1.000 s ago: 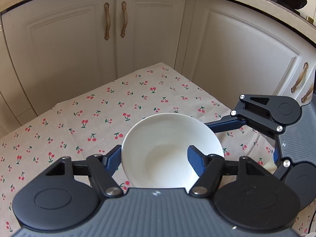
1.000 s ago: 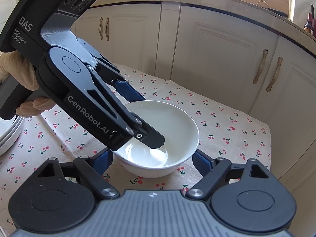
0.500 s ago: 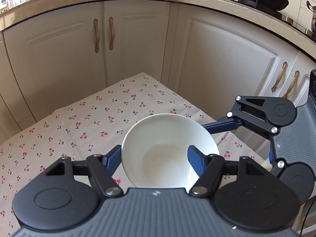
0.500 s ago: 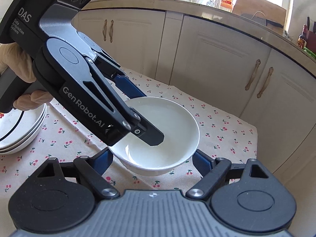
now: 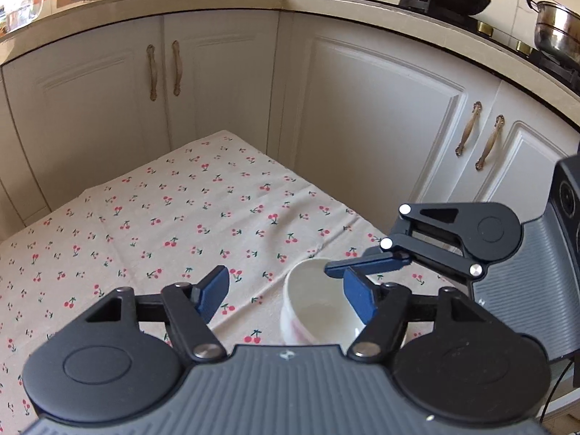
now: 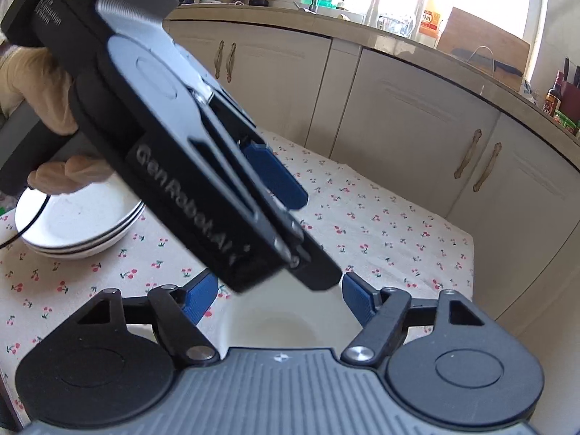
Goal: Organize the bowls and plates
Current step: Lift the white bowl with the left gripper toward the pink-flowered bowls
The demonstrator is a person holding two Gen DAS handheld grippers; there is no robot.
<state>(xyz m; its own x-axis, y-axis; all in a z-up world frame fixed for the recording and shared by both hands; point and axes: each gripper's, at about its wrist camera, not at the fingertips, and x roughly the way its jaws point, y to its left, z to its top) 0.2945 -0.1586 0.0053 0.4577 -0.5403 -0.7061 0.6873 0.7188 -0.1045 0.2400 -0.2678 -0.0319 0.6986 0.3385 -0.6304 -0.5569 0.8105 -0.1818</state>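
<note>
Left gripper slants down, jaws spread, one finger touching the bowl. Right gripper is closing around it, contact unclear. Bowl sits lower centre over the cloth, tipped, mouth toward upper right.

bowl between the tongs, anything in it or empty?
Empty. The white bowl shows only a bare glossy interior in both wrist views; its near part is hidden behind the tool bodies.

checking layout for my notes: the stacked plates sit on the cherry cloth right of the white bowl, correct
No: the stacked plates sit on the cherry cloth left of the white bowl, not right, as the right wrist view shows.
</note>
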